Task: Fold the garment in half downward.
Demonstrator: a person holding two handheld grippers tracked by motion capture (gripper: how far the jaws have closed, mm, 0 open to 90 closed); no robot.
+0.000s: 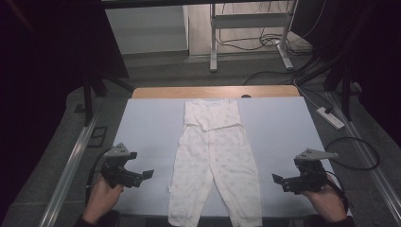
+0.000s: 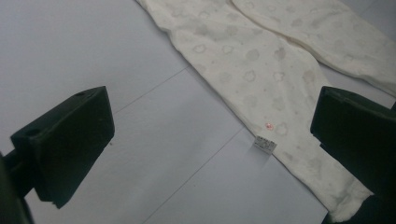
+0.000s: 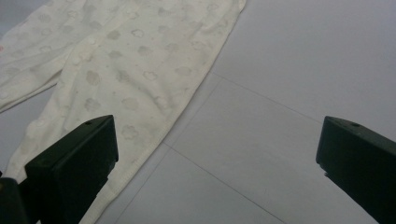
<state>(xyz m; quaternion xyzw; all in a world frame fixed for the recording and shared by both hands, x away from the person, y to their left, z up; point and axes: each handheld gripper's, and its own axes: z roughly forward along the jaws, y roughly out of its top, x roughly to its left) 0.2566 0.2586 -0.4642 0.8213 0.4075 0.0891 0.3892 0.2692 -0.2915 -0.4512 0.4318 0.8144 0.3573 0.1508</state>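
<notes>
A cream baby romper (image 1: 213,156) with a faint cloud print lies flat along the middle of the white table cover (image 1: 146,127), legs toward me. Its top part is folded down over the waist. My left gripper (image 1: 147,174) hovers open to the left of the left leg, holding nothing. My right gripper (image 1: 278,180) hovers open to the right of the right leg, also holding nothing. In the left gripper view the left leg (image 2: 252,70) shows a small white label (image 2: 264,144) at its edge. The right gripper view shows the right leg (image 3: 126,79) between and beyond the jaws.
The wooden table edge (image 1: 189,91) shows at the far side. A white power strip (image 1: 330,117) and cables lie on the floor to the right. A metal desk frame (image 1: 249,33) stands behind the table. Metal rails (image 1: 71,161) run along both sides.
</notes>
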